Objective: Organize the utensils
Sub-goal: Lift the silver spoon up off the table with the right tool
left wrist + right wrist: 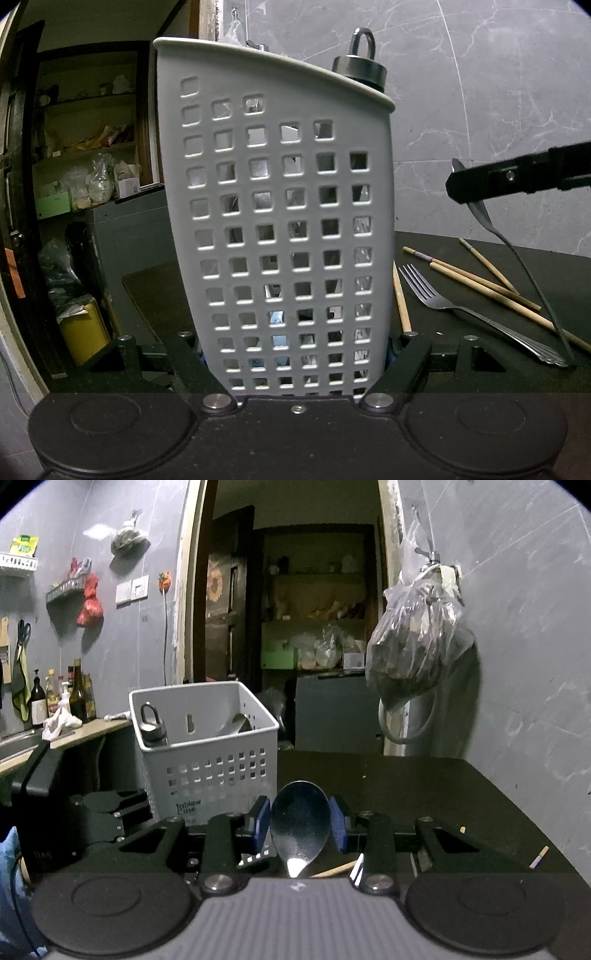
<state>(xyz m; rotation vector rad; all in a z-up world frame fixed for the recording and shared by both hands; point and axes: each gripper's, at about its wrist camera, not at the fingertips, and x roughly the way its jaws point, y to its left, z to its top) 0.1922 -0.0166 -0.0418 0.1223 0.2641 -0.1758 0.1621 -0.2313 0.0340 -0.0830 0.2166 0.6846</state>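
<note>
- Left gripper (295,363) clamps the white perforated basket (280,221), steadying it.
- Right gripper (300,827) pinches a spoon (300,821) by its bowl.
- Next, I judge: carry it over the rim and release.

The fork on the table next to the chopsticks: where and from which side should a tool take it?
Grip the fork across its narrow neck just behind the tines, coming straight down from above. It lies flat on the black table, so only the top is open; the chopsticks crowd its far side, and the held spoon hangs over the handle end.
</note>
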